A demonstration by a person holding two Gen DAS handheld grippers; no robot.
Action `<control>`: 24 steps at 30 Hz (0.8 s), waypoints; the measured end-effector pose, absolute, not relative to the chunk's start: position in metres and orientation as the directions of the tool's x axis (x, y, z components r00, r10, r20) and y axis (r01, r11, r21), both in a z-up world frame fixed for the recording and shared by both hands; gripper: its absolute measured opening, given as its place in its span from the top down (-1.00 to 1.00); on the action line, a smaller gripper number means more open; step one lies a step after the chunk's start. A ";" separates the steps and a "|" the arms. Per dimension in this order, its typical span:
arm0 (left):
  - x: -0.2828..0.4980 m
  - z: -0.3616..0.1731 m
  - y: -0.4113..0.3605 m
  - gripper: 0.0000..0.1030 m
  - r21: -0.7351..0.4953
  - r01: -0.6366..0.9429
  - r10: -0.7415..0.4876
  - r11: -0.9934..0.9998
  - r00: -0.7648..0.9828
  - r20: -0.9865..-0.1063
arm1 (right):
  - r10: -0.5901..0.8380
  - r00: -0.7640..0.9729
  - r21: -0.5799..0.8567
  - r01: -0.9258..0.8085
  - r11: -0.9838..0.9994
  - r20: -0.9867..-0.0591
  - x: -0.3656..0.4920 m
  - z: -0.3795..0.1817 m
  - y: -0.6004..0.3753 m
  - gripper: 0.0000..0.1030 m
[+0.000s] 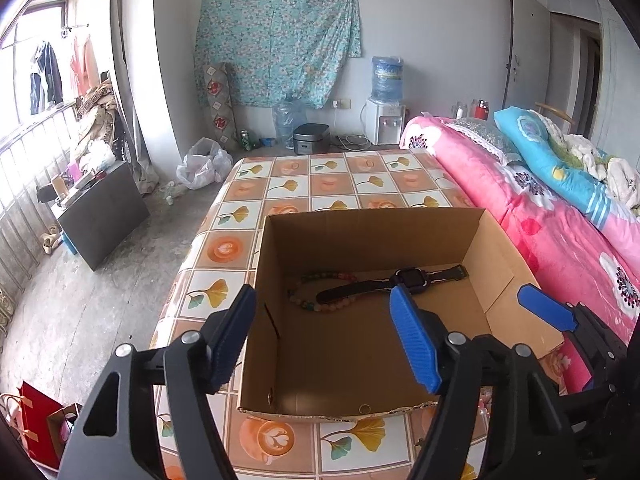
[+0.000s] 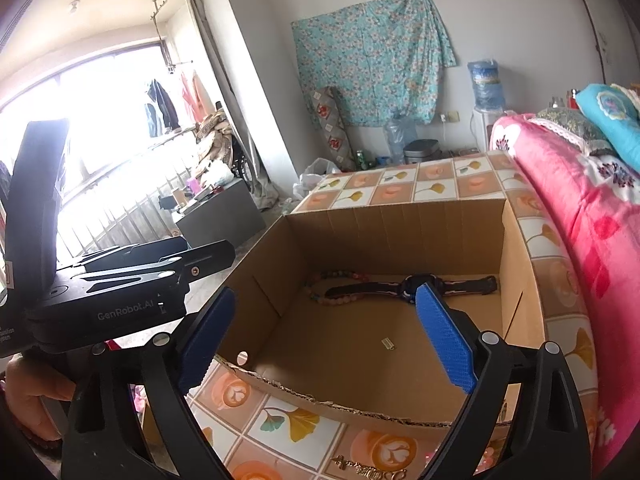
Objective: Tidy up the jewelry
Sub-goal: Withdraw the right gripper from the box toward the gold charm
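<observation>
An open cardboard box (image 1: pixel 372 236) (image 2: pixel 400 216) stands on the tiled table. Inside, at its far wall, lie a black wristwatch (image 1: pixel 408 280) (image 2: pixel 412 286) and a multicoloured bead bracelet (image 1: pixel 320 292) (image 2: pixel 336 292). My left gripper (image 1: pixel 324 340) is open and empty, held above the box's near left part. My right gripper (image 2: pixel 324 344) is open and empty above the box's near edge; one of its blue fingers (image 1: pixel 546 308) shows at the right of the left wrist view. A gold hair clip or chain (image 2: pixel 360 470) lies on the table in front of the box.
The table (image 1: pixel 320 176) has a flowered cloth. A bed with a pink quilt (image 1: pixel 540 208) (image 2: pixel 580 208) runs along its right side. The floor drops off to the left, with a dark cabinet (image 1: pixel 100 216) and a red bag (image 1: pixel 36 420). The left gripper's body (image 2: pixel 120 280) fills the left of the right wrist view.
</observation>
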State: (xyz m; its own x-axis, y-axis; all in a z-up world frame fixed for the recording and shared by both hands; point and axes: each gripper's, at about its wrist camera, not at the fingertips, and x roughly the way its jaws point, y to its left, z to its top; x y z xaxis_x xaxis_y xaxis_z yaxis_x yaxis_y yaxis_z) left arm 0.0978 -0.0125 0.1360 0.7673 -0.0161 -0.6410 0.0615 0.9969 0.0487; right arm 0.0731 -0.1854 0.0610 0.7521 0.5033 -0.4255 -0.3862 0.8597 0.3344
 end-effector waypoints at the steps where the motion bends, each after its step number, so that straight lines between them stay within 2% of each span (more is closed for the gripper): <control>1: 0.097 0.137 -0.012 -0.35 0.044 0.060 -0.018 0.997 0.769 -0.640 | 0.506 0.752 0.335 -0.389 0.858 -0.423 0.072 0.061 -0.186 -0.72; 18: 0.058 0.152 0.025 -0.62 -0.017 0.042 -0.044 0.999 0.808 -0.588 | 0.514 0.761 0.267 -0.440 0.857 -0.395 0.049 0.080 -0.163 -0.81; 24: 0.042 0.155 0.045 -0.68 -0.038 -0.005 -0.018 0.999 0.810 -0.587 | 0.539 0.757 0.240 -0.483 0.842 -0.370 0.032 0.087 -0.152 -0.84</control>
